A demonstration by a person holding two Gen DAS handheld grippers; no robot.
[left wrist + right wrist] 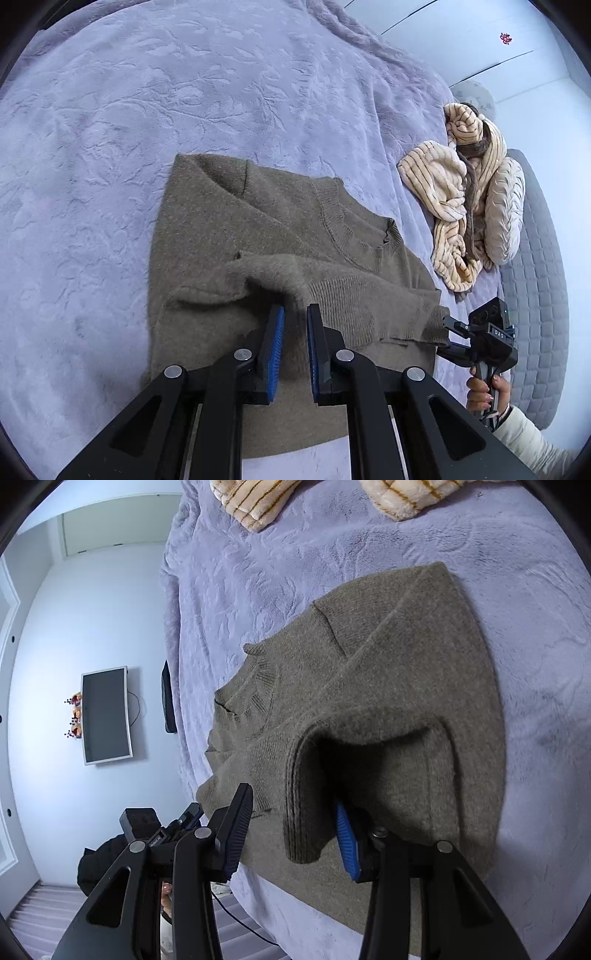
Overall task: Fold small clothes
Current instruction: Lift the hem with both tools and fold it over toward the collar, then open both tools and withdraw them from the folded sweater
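Note:
An olive-brown knit sweater [258,236] lies flat on the lavender bedspread [110,147], both sleeves folded in over its body. My left gripper [295,325] hovers just above the folded sleeve, jaws a little apart, nothing between them. The other gripper [476,339] shows at the sweater's right edge, held by a hand. In the right wrist view the sweater [388,672] fills the middle. My right gripper [291,823] is open, and the sleeve cuff [306,812] hangs between its fingers, draped over the right finger [347,845].
A cream striped fleece garment [461,195] and a quilted cushion [506,210] lie beyond the sweater. The bed edge runs along the left in the right wrist view, with a wall-mounted screen [105,714] beyond it.

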